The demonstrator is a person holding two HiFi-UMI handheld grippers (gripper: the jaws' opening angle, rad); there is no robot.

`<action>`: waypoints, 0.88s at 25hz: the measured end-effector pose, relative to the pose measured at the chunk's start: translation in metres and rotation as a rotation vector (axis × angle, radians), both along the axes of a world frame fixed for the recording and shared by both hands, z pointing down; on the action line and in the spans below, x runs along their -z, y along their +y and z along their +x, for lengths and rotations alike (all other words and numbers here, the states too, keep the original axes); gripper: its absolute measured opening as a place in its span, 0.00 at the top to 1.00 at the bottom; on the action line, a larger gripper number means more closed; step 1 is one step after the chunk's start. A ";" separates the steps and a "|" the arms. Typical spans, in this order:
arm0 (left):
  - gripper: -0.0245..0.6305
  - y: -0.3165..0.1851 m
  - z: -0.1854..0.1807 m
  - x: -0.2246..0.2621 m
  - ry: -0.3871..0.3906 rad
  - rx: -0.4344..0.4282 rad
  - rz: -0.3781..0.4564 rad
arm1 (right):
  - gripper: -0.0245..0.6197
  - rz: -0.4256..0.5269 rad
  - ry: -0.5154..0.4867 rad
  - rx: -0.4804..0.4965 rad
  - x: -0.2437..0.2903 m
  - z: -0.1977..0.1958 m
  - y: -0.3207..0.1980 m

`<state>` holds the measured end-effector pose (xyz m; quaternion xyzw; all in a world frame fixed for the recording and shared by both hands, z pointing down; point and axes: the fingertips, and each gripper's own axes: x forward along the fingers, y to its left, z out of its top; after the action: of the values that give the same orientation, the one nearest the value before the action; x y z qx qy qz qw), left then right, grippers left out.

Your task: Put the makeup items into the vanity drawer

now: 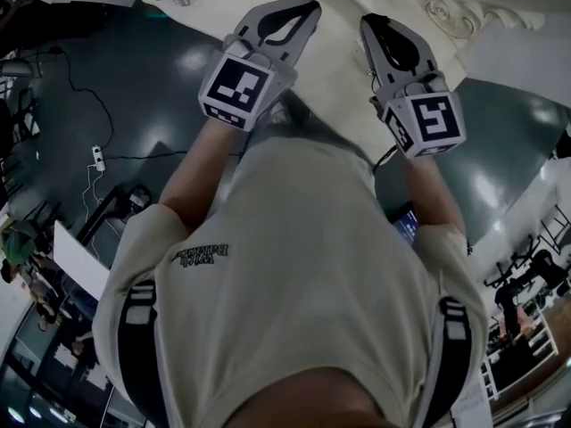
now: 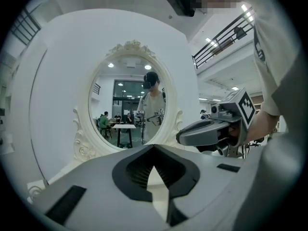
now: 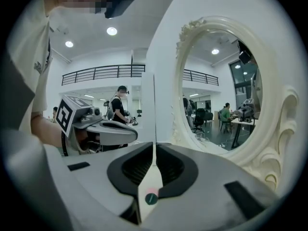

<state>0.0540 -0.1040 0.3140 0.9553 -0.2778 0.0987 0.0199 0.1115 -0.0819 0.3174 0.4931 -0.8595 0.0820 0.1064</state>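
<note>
Left claw (image 2: 154,149) and right claw (image 3: 154,147), both shut and empty, faced the mirror (image 2: 120,81) at twelve o'clock; no makeup showed.

Side by side on outstretched forearms (image 1: 201,172), the grey plastic left gripper (image 1: 306,9) and right gripper (image 1: 368,21) point forward, jaws closed, empty.

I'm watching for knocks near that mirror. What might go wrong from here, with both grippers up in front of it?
The left gripper and right gripper both point toward the carved mirror frame, seemingly close; pushing forward may chip it. They sit side by side, so turning one might knock the other. Both are shut and empty, and no makeup shows, so the next reach may be blind.
</note>
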 end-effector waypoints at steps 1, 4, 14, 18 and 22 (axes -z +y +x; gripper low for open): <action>0.94 0.003 -0.005 0.009 0.009 0.009 0.011 | 0.92 0.010 -0.005 0.010 0.008 -0.004 0.004; 0.94 0.013 -0.018 0.034 0.024 0.027 0.048 | 0.92 0.033 -0.037 0.036 0.030 -0.016 0.017; 0.94 0.052 -0.044 0.087 0.073 0.085 0.158 | 0.95 0.208 -0.029 0.113 0.092 -0.048 0.057; 0.94 0.064 -0.055 0.079 0.087 0.112 0.154 | 0.95 0.195 -0.043 0.132 0.084 -0.055 0.062; 0.94 0.066 -0.064 0.068 0.084 0.131 0.132 | 0.95 0.197 -0.048 0.143 0.077 -0.061 0.061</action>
<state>-0.0103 -0.0380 0.2458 0.9376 -0.3447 0.0386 -0.0252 0.0500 -0.0210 0.2407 0.4364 -0.8988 0.0012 0.0425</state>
